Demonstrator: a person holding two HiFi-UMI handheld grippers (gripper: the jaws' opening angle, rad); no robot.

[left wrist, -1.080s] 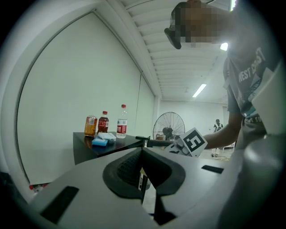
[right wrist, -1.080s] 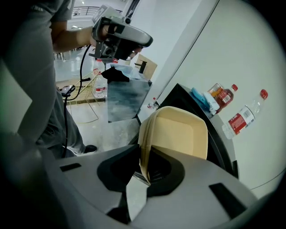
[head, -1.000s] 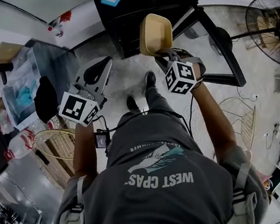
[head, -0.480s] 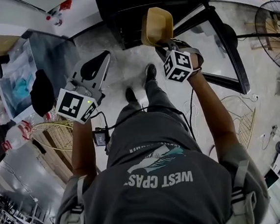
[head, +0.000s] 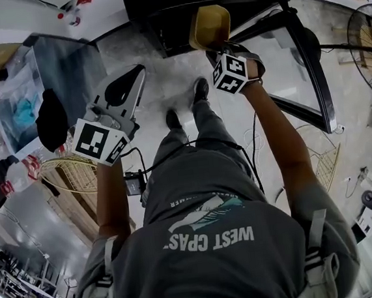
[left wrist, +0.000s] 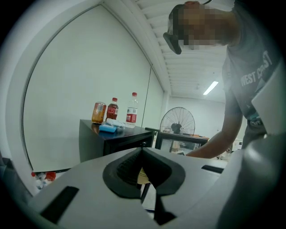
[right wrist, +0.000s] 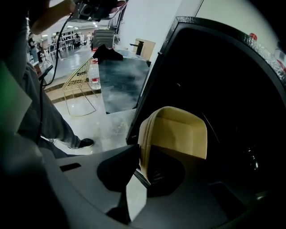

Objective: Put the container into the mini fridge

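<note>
the right gripper [right wrist: 141, 166] has its jaws drawn narrow onto one wall of the tan container [right wrist: 181, 134] — the thin rim runs up between the pads, and the open tub hangs tipped on its side with its hollow facing the camera. just behind it is the dark inside of the mini fridge [right wrist: 232, 85]. the container is at the fridge's mouth, but whether it has crossed the front edge cannot be told.

from the head view, the fridge's glass door [head: 297, 49] stands swung out on the right, beside the person's right forearm. the left gripper [head: 127, 86] is held well apart on the left, over pale floor. its jaws are together at the tips with nothing gripped — only the hollow between the pads stays clear.

in the left gripper view, two bottles [left wrist: 132, 108] and an orange jar [left wrist: 98, 112] stand on the fridge's top. a floor fan [left wrist: 177, 120] stands further back. a wire basket [head: 71, 179] lies on the floor near the person's left arm.
</note>
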